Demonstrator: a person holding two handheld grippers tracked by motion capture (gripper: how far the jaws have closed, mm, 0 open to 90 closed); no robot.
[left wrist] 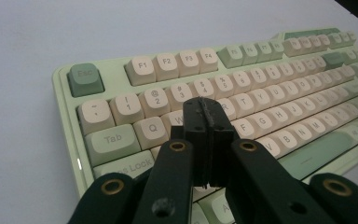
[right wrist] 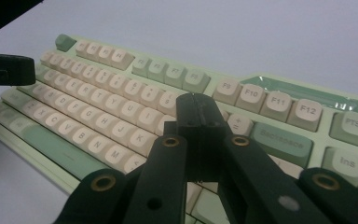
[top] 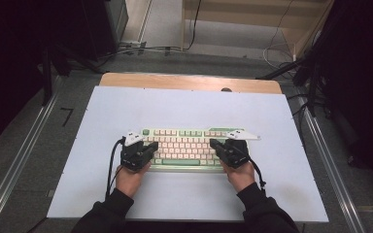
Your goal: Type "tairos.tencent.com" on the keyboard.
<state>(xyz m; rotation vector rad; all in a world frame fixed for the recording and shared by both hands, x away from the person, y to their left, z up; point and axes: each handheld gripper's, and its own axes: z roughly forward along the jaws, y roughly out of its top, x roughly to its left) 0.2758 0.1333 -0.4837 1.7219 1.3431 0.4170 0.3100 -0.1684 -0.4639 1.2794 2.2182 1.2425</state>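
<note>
The pale green keyboard with cream and green keycaps [top: 187, 145] is the landmark here. It lies flat on the light blue-white table sheet [top: 126, 107], near the middle and a little toward the person's edge, with its long side parallel to that edge.

The left gripper [top: 151, 146] is over the left end of the keyboard. Its two black jaws are clenched together with nothing between them, and in the left gripper view the closed tip [left wrist: 208, 122] is above the letter rows, close to the W and E keys; I cannot tell if it touches a key. The right gripper [top: 214, 143] is over the right end of the keyboard, its jaws also pressed together and empty, with the tip [right wrist: 196, 112] near the keys left of Backspace.

Behind the keyboard the sheet is bare up to the strip of bare light wood at the far table edge [top: 189, 81]. To the left and right of the keyboard there are wide free bands of sheet up to its side edges. In front of the keyboard the free band is narrower, and the person's hands and dark sleeves [top: 108, 213] lie over it.
</note>
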